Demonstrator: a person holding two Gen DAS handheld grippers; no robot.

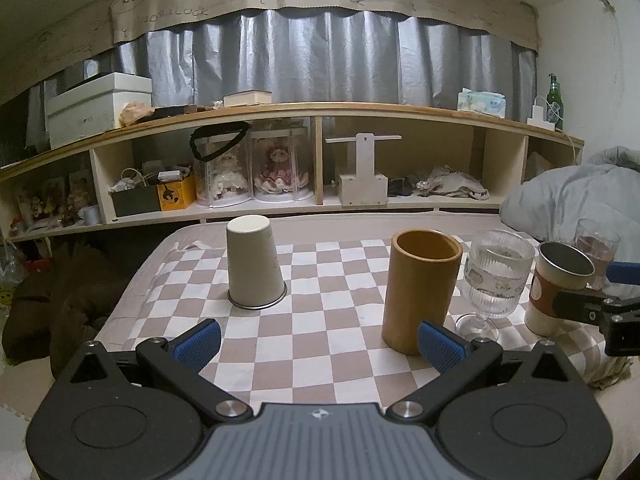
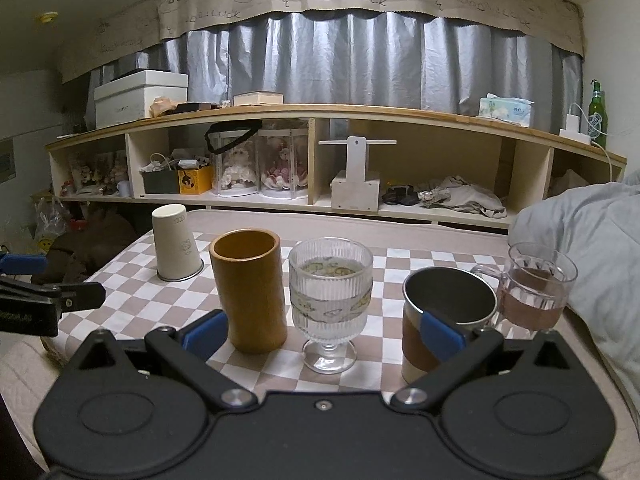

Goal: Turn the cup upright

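Observation:
A white paper cup (image 1: 254,266) stands upside down, rim on the checkered cloth (image 1: 320,320); it shows at the left in the right wrist view (image 2: 176,246). My left gripper (image 1: 320,344) is open and empty, low over the cloth, with the cup ahead and to the left of it. My right gripper (image 2: 322,334) is open and empty, in front of a ribbed stemmed glass (image 2: 330,300). The right gripper also shows at the right edge of the left wrist view (image 1: 600,300).
Upright on the cloth stand a tan cylinder cup (image 1: 420,292), the ribbed stemmed glass (image 1: 492,280), a metal cup with a brown sleeve (image 1: 556,292) and a glass mug (image 2: 536,284). A grey duvet (image 2: 600,248) lies at the right. A shelf unit (image 1: 320,160) runs behind.

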